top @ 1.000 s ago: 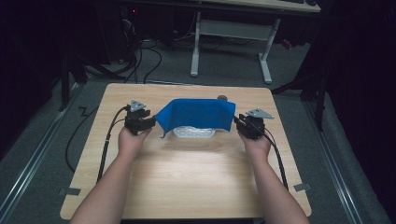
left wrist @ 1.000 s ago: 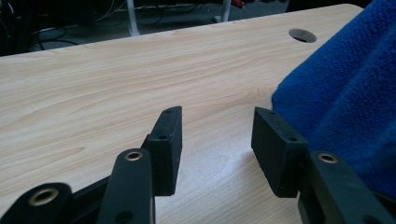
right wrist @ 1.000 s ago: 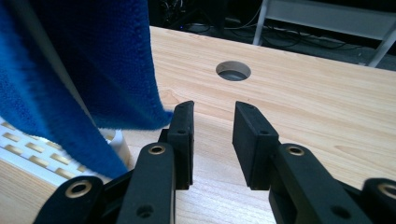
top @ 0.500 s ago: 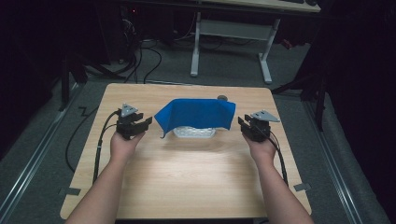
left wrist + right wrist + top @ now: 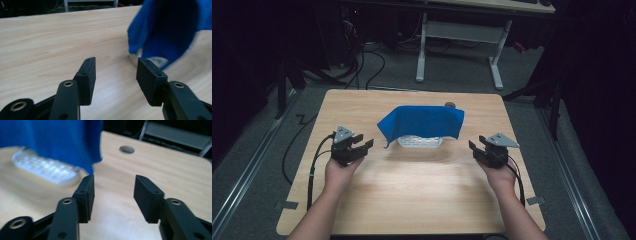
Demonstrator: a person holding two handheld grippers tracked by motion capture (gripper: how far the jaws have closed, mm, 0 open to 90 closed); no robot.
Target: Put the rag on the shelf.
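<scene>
From the high view I see the worktop (image 5: pixel 422 200) lit from above while the room around it falls into near black. A soft shadow lies under the blue cloth (image 5: pixel 422 121), and a pale sheen sits on the wood in front of it. In my left gripper view the cloth (image 5: pixel 172 27) is smeared with blur, while the left tongs (image 5: pixel 113 75) are sharp. In the right gripper view the white tray (image 5: pixel 47 170) and cloth are soft; the right tongs (image 5: pixel 112 195) are crisp.
</scene>
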